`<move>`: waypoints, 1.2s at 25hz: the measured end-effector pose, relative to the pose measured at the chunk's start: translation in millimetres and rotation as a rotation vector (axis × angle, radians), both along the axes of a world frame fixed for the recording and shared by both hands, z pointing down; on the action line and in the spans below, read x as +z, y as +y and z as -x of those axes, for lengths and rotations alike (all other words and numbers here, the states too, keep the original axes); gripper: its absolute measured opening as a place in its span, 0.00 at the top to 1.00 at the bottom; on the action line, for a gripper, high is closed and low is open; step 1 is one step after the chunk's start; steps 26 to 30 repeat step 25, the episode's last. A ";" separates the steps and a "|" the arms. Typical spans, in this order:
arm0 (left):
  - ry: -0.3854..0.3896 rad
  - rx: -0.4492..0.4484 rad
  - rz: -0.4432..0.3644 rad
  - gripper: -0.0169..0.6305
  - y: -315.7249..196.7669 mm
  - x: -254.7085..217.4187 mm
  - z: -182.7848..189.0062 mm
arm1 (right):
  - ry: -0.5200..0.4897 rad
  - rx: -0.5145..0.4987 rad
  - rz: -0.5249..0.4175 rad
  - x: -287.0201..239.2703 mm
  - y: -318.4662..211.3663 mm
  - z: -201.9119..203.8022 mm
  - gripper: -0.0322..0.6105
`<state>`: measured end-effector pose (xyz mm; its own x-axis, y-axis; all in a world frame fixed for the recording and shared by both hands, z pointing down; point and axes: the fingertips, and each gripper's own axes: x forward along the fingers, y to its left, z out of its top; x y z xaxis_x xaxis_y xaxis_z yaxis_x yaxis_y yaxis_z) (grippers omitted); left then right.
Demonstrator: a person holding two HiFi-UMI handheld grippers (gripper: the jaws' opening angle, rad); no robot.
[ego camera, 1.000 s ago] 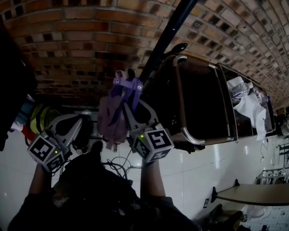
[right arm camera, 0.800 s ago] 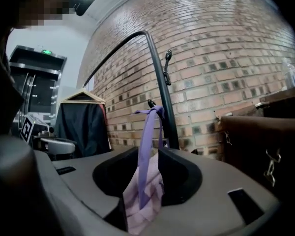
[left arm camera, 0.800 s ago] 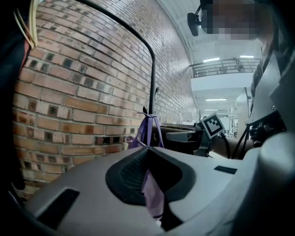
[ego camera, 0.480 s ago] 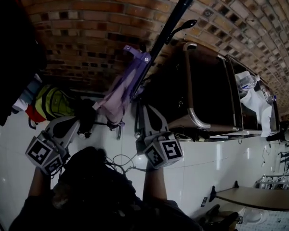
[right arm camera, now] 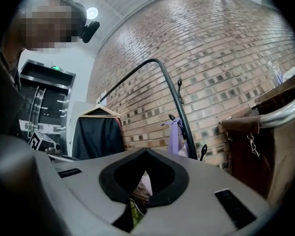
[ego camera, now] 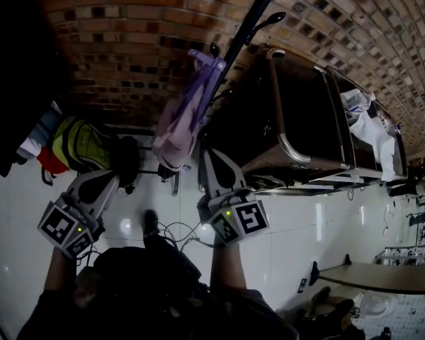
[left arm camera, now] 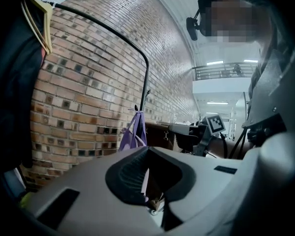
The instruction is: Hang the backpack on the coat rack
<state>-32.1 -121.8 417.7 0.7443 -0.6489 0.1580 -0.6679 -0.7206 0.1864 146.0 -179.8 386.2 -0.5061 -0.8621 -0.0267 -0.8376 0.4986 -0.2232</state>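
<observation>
The purple backpack (ego camera: 180, 119) hangs by its strap from a hook on the black coat rack pole (ego camera: 244, 30), in front of the brick wall. It shows small in the left gripper view (left arm camera: 132, 134) and in the right gripper view (right arm camera: 174, 134). Both grippers sit below it and apart from it. My left gripper (ego camera: 115, 180) is low on the left, jaws together and empty (left arm camera: 147, 150). My right gripper (ego camera: 204, 153) is under the bag's bottom, also shut with nothing in it (right arm camera: 146, 154).
A brown cart with a metal rail (ego camera: 290, 119) stands right of the pole, white cloths (ego camera: 372, 129) in its far end. Dark clothes (ego camera: 14, 83) hang at the left above a yellow-green bag (ego camera: 81, 144). Cables (ego camera: 170, 232) lie on the white tiled floor.
The right gripper was up at the backpack's strap by the hook; it has let go, shut and drawn back. The left gripper drew back too. The backpack now hangs on its own.
</observation>
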 end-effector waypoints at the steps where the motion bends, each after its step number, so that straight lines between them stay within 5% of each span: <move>1: 0.001 -0.004 0.003 0.92 10.4 1.3 8.8 | 0.011 -0.005 0.000 -0.7 9.1 9.6 0.95; 18: -0.033 -0.002 0.062 0.92 238.1 15.8 132.2 | 0.105 -0.011 0.014 0.2 229.9 136.0 0.96; 25: -0.014 0.050 0.123 0.92 325.4 28.3 151.6 | 0.140 -0.010 0.048 4.8 314.1 172.8 0.96; 30: -0.014 0.050 0.123 0.92 325.4 28.3 151.6 | 0.140 -0.010 0.048 4.8 314.1 172.8 0.96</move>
